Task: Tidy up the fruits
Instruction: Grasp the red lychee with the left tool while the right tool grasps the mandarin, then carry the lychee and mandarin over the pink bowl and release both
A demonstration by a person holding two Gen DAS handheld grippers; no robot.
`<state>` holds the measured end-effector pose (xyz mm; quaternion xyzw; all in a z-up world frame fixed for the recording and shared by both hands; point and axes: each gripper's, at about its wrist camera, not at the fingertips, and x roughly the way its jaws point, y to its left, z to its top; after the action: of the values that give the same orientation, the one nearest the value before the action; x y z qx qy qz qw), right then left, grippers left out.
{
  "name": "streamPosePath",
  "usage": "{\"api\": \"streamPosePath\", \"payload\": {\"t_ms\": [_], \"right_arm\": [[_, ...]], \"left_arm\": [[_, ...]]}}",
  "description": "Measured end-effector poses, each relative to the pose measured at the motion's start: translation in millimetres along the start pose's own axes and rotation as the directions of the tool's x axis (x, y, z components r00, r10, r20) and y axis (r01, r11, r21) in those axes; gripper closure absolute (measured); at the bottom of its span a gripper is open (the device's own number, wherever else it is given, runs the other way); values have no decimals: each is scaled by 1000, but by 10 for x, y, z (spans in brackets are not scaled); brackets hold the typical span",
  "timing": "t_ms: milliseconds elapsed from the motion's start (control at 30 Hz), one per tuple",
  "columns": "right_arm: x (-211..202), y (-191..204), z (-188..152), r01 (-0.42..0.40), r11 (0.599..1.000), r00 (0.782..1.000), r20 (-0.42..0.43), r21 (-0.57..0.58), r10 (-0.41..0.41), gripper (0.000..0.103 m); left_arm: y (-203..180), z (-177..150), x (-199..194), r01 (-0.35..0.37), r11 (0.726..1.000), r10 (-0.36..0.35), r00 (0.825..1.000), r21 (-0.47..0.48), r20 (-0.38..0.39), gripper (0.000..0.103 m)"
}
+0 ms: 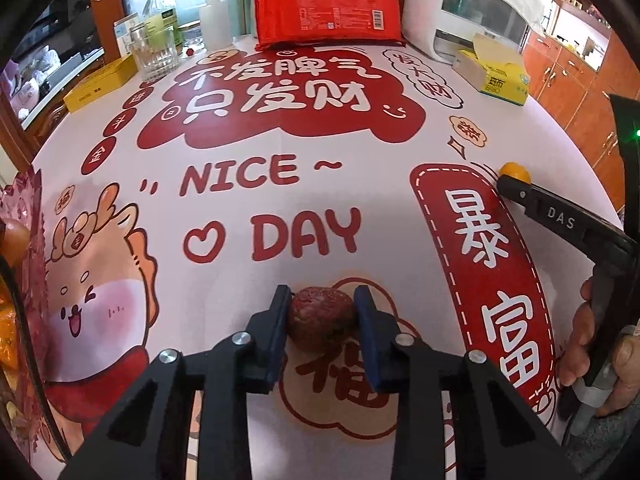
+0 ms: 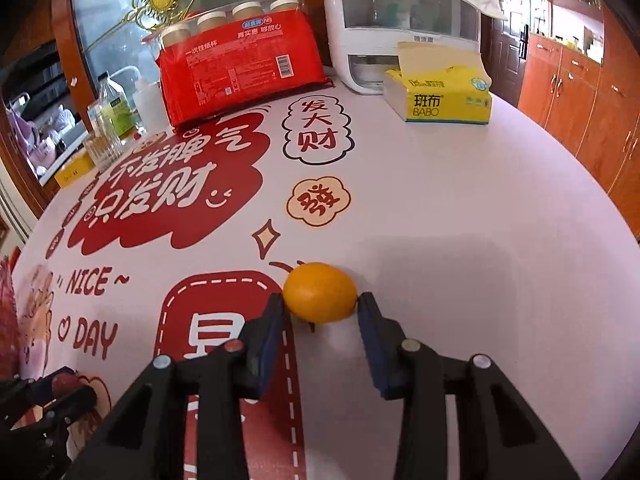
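On the printed surface (image 2: 460, 200) we've got both claws working. Left claw (image 1: 322, 316) clamps the dark red fruit (image 1: 322, 314) near the front edge; looks soft, so squeeze lightly at mid-body. Right claw (image 2: 320, 310) pinches the small orange fruit (image 2: 320, 292) toward the right side w/ its tips only: smooth, round, may slip.

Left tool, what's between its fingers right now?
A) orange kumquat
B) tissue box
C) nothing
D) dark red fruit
D: in the left wrist view the left tool has its blue pads on either side of the dark red fruit; the orange fruit sits at the right tool.
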<state>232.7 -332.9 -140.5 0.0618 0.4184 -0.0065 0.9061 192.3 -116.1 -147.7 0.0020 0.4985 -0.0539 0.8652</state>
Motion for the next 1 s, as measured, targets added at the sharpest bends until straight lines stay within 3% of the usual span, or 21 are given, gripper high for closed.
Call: {"api": "streamPosePath", "payload": {"t_ms": [300, 667, 1000], "right_arm": [[-152, 104, -61, -35, 999, 999, 24, -24, 36, 66], [-841, 503, -313, -145, 988, 989, 36, -51, 147, 66], [-1706, 1138, -358, -201, 962, 965, 131, -184, 227, 66]], "left_arm": [[48, 24, -282, -18, 1000, 19, 998, -19, 52, 73], [239, -52, -967, 0, 999, 6, 991, -44, 132, 73], [861, -196, -1710, -97, 989, 118, 972, -111, 204, 73]]}}
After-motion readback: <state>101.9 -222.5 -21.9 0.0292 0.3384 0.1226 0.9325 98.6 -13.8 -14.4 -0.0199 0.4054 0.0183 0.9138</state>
